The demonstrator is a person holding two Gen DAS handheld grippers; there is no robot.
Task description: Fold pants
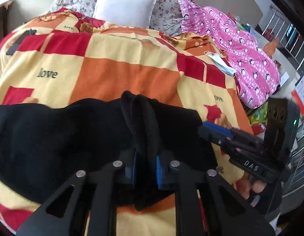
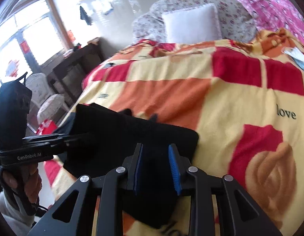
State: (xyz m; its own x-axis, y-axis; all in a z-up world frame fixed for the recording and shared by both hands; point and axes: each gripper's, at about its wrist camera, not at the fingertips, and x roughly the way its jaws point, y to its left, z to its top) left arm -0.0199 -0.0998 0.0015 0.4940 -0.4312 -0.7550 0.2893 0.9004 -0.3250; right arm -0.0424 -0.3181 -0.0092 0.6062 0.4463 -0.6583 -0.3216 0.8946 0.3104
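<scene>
Black pants lying across the near part of a checked bed blanket, both grippers clamped on them.

The blanket [image 1: 132, 72] (red, orange and yellow squares, "love" printed here and there) covers the bed. On it the black pants [image 1: 53, 137] spread in a wide folded band. The left gripper [image 1: 146, 169] pinches a bunched ridge of that fabric between its blue pads; the right gripper [image 2: 157, 169] is likewise closed on a fold of the pants near their edge. Farther back sit a white pillow [image 1: 124, 5], pink penguin-print cloth [image 1: 246, 55] and a small face mask [image 1: 221, 61].
</scene>
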